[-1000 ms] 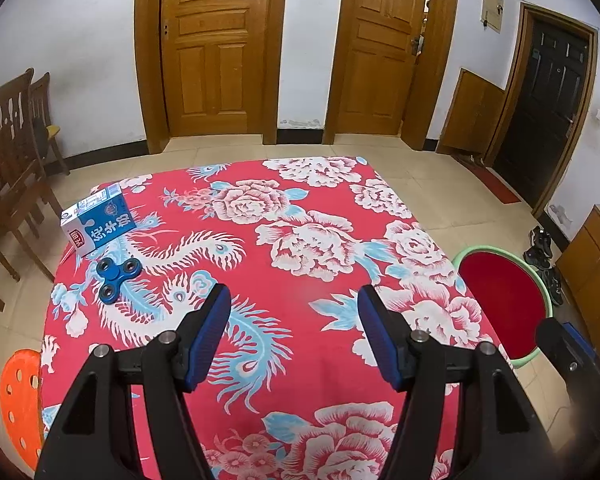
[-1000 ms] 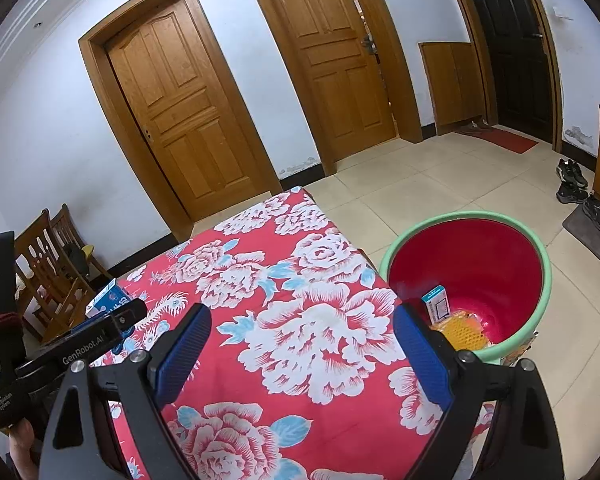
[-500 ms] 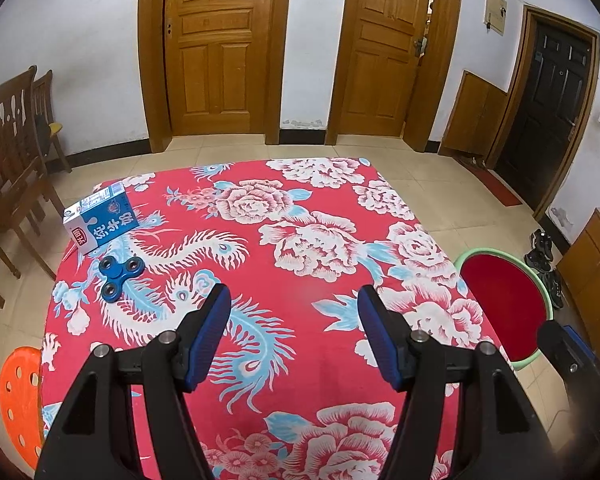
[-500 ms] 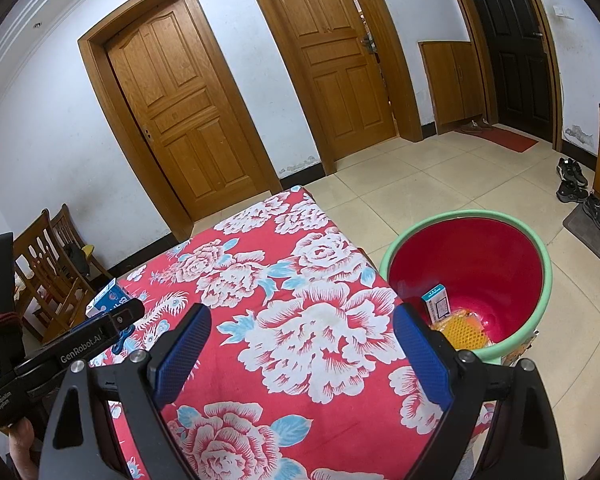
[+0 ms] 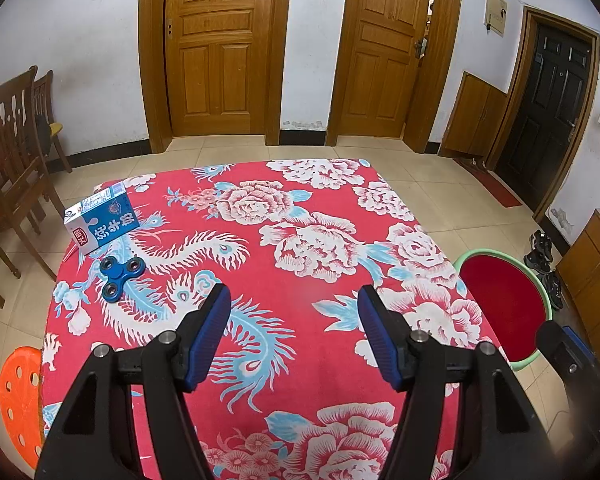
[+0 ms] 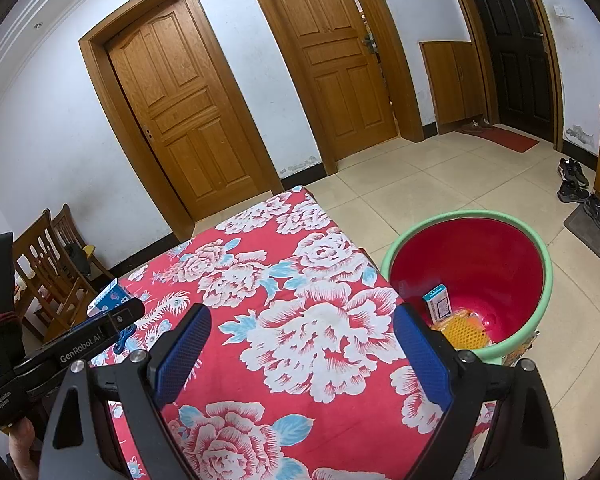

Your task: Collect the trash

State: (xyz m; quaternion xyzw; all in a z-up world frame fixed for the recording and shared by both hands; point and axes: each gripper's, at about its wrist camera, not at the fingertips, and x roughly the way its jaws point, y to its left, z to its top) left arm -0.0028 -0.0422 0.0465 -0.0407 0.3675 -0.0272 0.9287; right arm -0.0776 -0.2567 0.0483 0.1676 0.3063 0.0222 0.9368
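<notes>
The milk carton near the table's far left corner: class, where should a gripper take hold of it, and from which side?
The milk carton lies flat, printed face up. Probably best to come from above with the open left gripper and close across its two long sides, the narrower span.

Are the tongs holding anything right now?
No. The left tongs and the right tongs are both open and empty above the flowered tablecloth. The milk carton lies untouched.
</notes>
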